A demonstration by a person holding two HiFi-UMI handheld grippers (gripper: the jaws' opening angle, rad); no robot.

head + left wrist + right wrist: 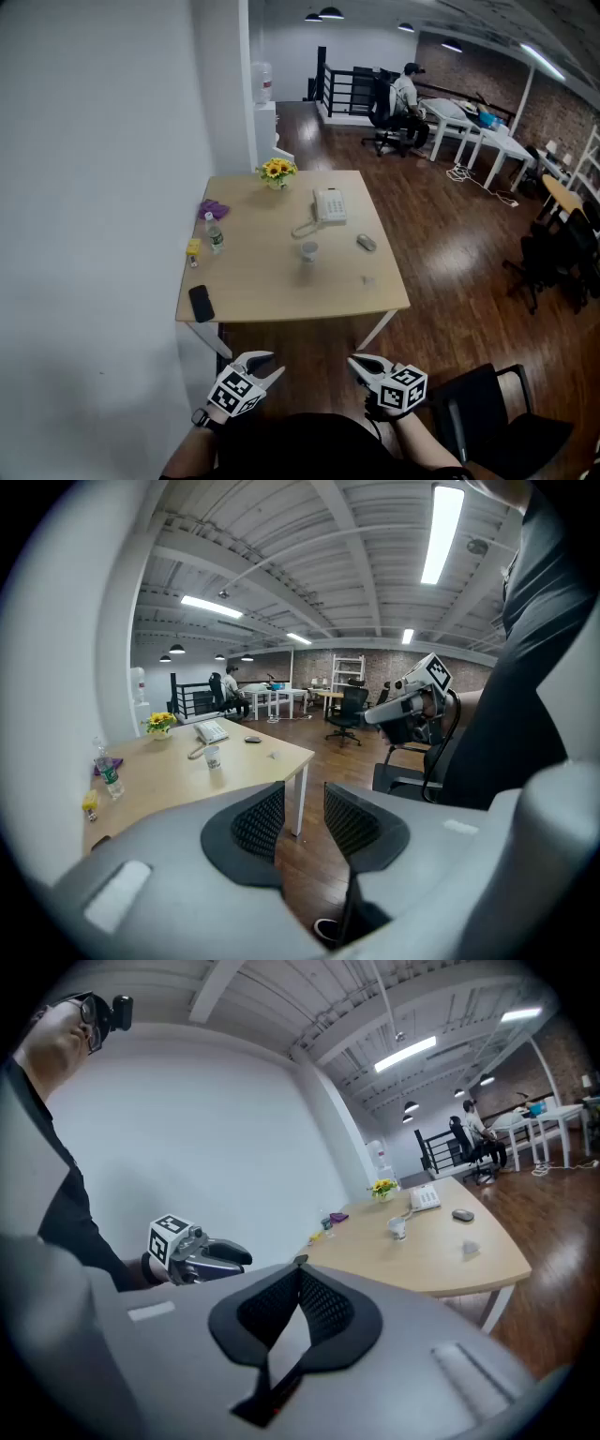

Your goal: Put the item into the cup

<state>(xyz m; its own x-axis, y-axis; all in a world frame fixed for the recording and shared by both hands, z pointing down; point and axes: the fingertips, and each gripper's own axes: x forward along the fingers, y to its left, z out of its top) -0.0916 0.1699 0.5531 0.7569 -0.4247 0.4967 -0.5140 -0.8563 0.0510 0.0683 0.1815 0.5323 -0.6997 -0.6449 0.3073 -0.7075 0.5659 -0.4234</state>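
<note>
The light wooden table [281,300] stands well ahead of the left gripper [272,364], its jaws slightly spread and empty, and the right gripper [356,364], its jaws pressed together on nothing. The small white paper cup [308,250] looks light; a careless brush could topple it. The small pale item [368,279] lies right of the cup near the table's front edge, well apart from both grippers.

A white telephone [329,204], sunflowers [277,171], a water bottle [215,236], a mouse [366,243] and a black phone [201,303] lie on the table [272,281].
</note>
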